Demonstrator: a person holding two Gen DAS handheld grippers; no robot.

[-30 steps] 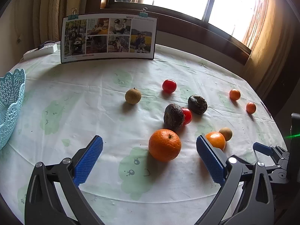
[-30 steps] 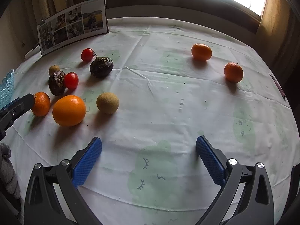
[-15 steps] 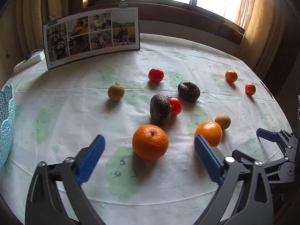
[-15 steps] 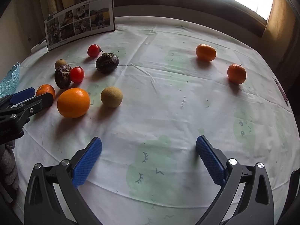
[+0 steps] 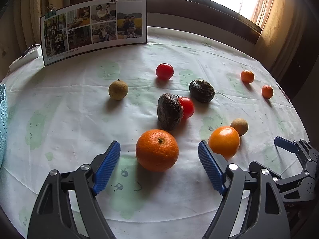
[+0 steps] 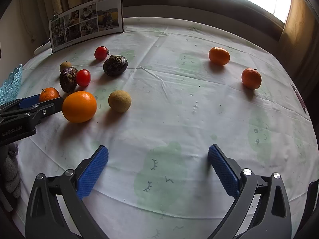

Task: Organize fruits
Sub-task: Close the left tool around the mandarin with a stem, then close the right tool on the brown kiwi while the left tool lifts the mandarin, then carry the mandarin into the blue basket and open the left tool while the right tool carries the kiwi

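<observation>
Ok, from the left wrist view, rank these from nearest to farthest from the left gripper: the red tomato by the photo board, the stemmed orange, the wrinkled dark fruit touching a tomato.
1. Stemmed orange, just ahead of the open left gripper, between its fingers.
2. Wrinkled dark fruit, behind the orange, mid-table.
3. Red tomato, farthest back, toward the photo board.
</observation>
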